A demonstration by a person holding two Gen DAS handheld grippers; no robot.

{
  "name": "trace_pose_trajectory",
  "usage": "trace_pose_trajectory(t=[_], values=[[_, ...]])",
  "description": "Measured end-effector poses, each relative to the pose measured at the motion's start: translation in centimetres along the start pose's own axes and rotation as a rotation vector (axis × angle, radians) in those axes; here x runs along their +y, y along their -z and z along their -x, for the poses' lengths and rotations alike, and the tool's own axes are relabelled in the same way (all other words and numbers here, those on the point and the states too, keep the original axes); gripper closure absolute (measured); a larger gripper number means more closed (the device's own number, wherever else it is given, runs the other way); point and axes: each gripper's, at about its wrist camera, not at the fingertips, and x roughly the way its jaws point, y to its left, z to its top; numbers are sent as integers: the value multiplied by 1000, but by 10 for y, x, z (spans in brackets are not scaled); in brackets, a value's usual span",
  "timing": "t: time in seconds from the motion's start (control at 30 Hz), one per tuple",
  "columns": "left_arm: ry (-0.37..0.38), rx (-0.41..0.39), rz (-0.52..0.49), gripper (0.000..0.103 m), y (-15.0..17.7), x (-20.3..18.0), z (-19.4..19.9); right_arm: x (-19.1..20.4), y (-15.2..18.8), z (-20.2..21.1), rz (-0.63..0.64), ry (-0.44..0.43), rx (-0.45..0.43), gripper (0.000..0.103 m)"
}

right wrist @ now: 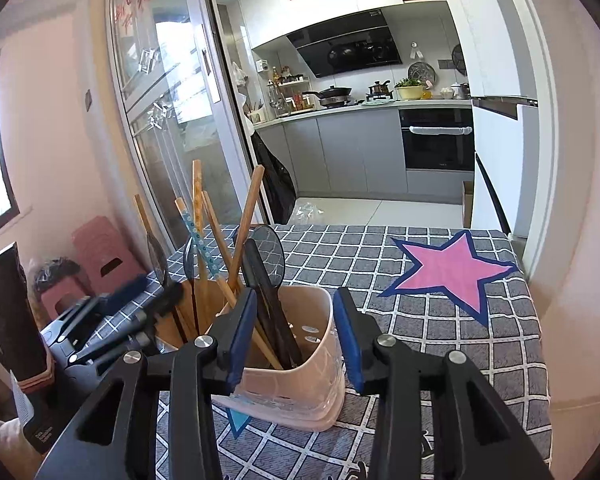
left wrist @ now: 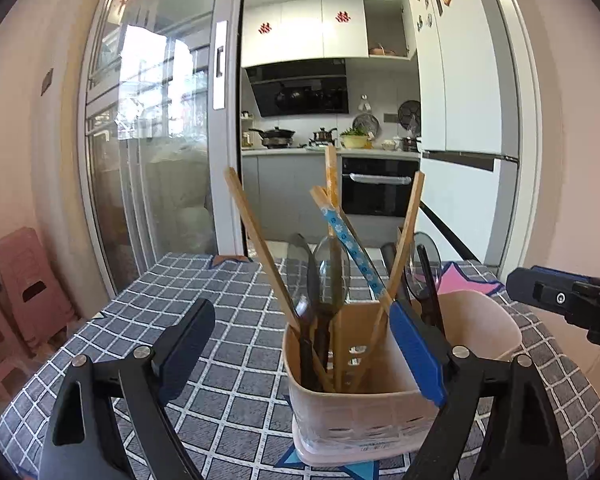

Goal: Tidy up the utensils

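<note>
A pink utensil holder [left wrist: 380, 408] crowded with chopsticks [left wrist: 256, 248] and dark spoons [left wrist: 332, 276] stands on the checked table [right wrist: 460, 340], between the wide-open left gripper [left wrist: 300, 344] fingers; the right gripper [right wrist: 296, 340] straddles its rim, unclamped.

A home, clearly; the view runs through a sliding glass door [right wrist: 172, 92] into a kitchen; range hood [right wrist: 346, 54] over a wok [right wrist: 332, 94] on the stove, grey cabinets [right wrist: 340, 152], built-in oven [right wrist: 438, 140]; magnets dot the fridge [left wrist: 456, 60]; up close, a checked tablecloth [right wrist: 440, 344]; pink stools [left wrist: 24, 284] stacked by the wall.
</note>
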Motion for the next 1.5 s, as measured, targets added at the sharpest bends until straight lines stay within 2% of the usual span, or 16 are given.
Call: trace_pose_trajectory(t=[0.33,0.43,0.5,0.67,0.77,0.93,0.97,1.0,1.27,1.5], values=[[-7,-14,1,0,-9,2,15,-1,-1,4,-30,-6,16,52],[-10,5,-7,0,-9,3,22,-1,1,6,-43,-10,32,45],[-12,41,-10,0,-8,4,24,-1,2,9,-57,-14,50,37],[-25,174,12,0,-1,12,31,-4,10,14,-105,-15,104,22],[-13,251,38,0,6,16,37,-4,17,18,-119,0,150,20],[-6,311,35,0,21,18,54,2,33,28,-124,53,200,13],[-6,318,29,0,24,17,58,4,36,30,-126,58,209,4],[-5,326,22,0,27,16,62,5,40,32,-129,63,213,0],[5,337,1,0,44,17,91,18,63,53,-143,117,222,0],[11,323,8,0,65,26,117,35,87,72,-91,208,244,0]])
